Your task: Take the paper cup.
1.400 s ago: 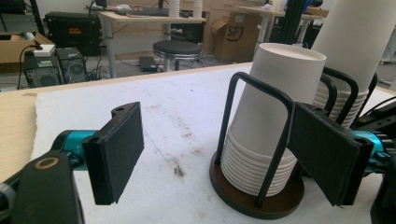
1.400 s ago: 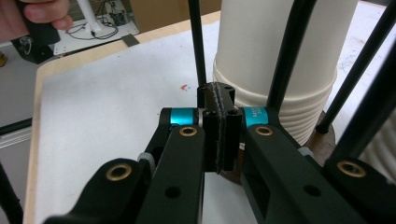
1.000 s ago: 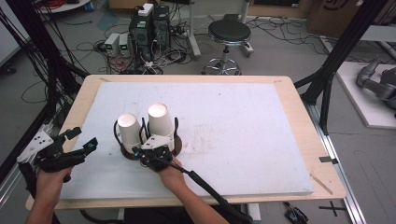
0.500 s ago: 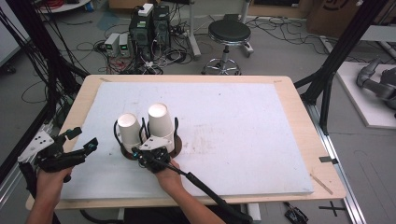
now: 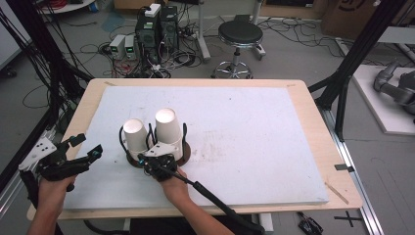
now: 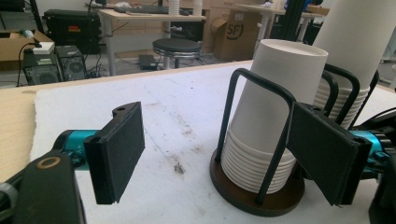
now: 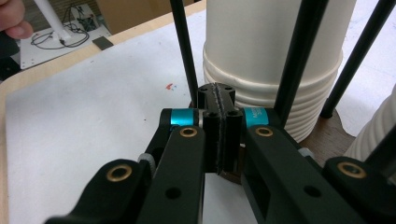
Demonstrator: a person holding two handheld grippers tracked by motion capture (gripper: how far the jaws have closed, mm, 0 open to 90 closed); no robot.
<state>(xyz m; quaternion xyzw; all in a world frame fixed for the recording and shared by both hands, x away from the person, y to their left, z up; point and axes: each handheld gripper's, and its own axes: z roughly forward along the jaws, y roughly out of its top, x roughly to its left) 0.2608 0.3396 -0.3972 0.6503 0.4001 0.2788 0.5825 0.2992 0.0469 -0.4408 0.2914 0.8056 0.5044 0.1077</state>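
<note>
though the cup stacks (image 5: 165,128) hid their holder's base (image 5: 185,152), right gripper (image 5: 149,161) sat pressed together just in front; left gripper (image 5: 90,154) spread, w/ bare table (image 5: 254,127) beyond.

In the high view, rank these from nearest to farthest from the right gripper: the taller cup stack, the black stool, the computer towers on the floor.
1. Taller cup stack: in its holder on the table, right beside the right gripper.
2. Black stool: on the floor past the table's far edge.
3. Computer towers: on the floor, slightly beyond the stool; these two are nearly too close to call.
</note>
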